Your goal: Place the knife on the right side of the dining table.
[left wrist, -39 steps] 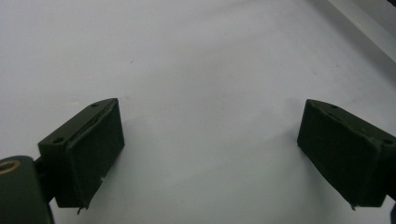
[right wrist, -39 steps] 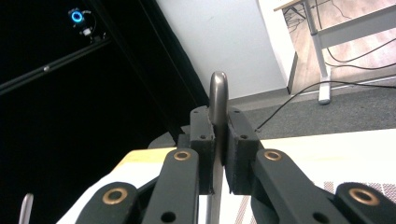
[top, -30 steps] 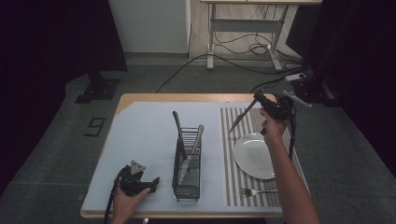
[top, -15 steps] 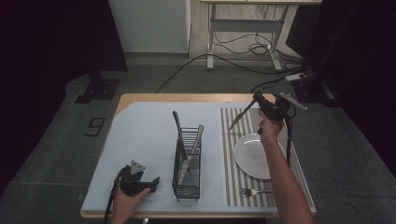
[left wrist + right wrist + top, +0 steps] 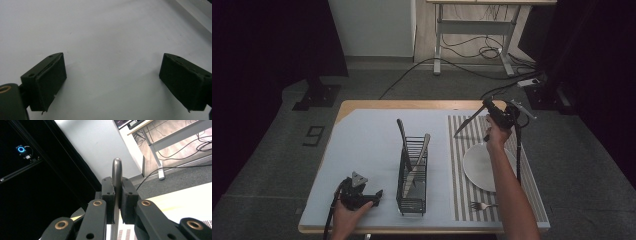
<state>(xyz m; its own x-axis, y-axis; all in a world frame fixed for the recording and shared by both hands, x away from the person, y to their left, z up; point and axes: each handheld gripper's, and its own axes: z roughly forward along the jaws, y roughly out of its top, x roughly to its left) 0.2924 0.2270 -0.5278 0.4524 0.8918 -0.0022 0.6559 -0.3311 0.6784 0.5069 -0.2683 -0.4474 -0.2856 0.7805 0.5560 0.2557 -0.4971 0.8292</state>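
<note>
My right gripper (image 5: 488,107) is held up over the far end of a striped placemat (image 5: 460,172), shut on a table knife (image 5: 469,121). The blade slants down and to the left towards the mat. In the right gripper view the knife's rounded handle end (image 5: 116,168) sticks up between the jaws of the right gripper (image 5: 117,185). My left gripper (image 5: 375,194) rests on the table near the front left corner. The left gripper (image 5: 112,80) is open, with bare white tabletop between its jaws.
A black wire cutlery rack (image 5: 412,206) stands mid-table and holds a dark-handled utensil (image 5: 401,132) and silver cutlery (image 5: 424,146). A white plate (image 5: 476,167) and a fork (image 5: 481,205) lie on the placemat. The right forearm crosses over the plate.
The right gripper with the knife has drifted slightly to the left. The left gripper has not moved.
</note>
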